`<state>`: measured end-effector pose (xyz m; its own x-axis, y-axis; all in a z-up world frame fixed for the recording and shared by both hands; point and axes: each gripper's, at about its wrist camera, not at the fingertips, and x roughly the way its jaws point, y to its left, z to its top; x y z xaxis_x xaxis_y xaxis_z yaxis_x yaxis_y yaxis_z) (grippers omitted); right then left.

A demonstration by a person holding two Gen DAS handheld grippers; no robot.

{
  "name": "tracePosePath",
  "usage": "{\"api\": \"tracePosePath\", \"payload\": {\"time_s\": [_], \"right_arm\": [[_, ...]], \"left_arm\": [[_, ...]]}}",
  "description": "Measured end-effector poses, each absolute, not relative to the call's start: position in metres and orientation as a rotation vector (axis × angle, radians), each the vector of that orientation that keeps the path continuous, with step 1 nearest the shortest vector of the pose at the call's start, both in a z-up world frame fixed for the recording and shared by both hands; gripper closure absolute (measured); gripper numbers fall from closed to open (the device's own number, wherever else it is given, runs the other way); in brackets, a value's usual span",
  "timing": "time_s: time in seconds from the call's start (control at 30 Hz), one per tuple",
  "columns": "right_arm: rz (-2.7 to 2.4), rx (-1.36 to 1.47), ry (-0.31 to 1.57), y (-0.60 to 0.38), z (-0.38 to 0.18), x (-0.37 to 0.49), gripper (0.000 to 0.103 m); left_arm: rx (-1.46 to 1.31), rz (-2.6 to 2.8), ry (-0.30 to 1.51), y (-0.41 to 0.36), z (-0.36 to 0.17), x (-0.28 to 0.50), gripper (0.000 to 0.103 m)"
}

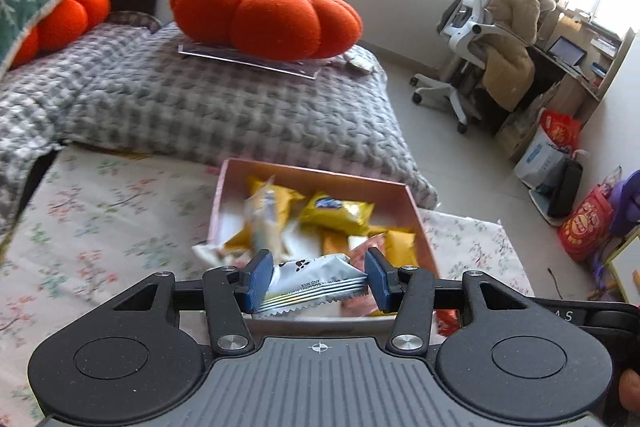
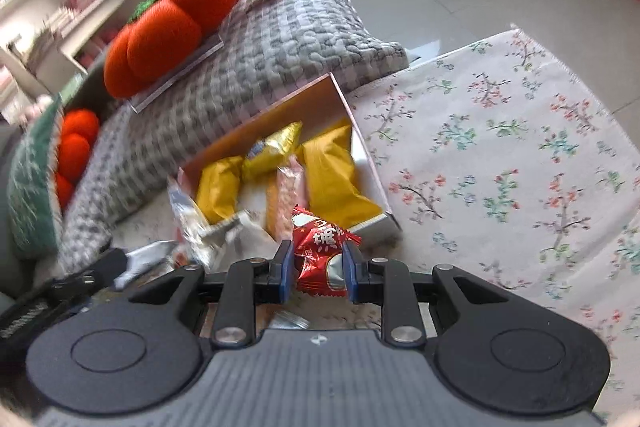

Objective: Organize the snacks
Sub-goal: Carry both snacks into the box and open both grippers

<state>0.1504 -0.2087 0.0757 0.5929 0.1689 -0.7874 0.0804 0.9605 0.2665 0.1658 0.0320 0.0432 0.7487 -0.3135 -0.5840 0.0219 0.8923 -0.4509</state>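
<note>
From the left wrist we see the pink box (image 1: pixel 320 183) on the floral cloth (image 1: pixel 100 219), its far wall close against the grey quilt (image 1: pixel 200 107) with bare cloth to its left, and our left gripper (image 1: pixel 318 281) pinches a white snack packet (image 1: pixel 316 277) over the box's near edge. From the right wrist the cloth spreads wide to the right of the box (image 2: pixel 360 139), and our right gripper (image 2: pixel 320 269) is clamped on a red candy packet (image 2: pixel 320 251) just before the box's near corner; only this view shows loose silver wrappers (image 2: pixel 188 223) left of the box.

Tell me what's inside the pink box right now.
The pink box holds several yellow packets, a pink wrapper and white packets. Whatever lies beneath that pile is covered.
</note>
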Motion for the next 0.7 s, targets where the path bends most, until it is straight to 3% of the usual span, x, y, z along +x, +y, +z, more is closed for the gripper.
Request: {"api": "tracePosePath", "payload": {"time_s": [0.33,0.7], "right_arm": [[0.128,0.467,0.906,-0.208,0.066,0.181,0.08],[0.16,0.457,0.888,-0.181,0.049,0.201,0.079]], "left_arm": [[-0.454,-0.198,0.678,0.009,0.036,0.215,0.055],[-0.573,-0.2,0.708,0.019,-0.004,0.247,0.05]]}}
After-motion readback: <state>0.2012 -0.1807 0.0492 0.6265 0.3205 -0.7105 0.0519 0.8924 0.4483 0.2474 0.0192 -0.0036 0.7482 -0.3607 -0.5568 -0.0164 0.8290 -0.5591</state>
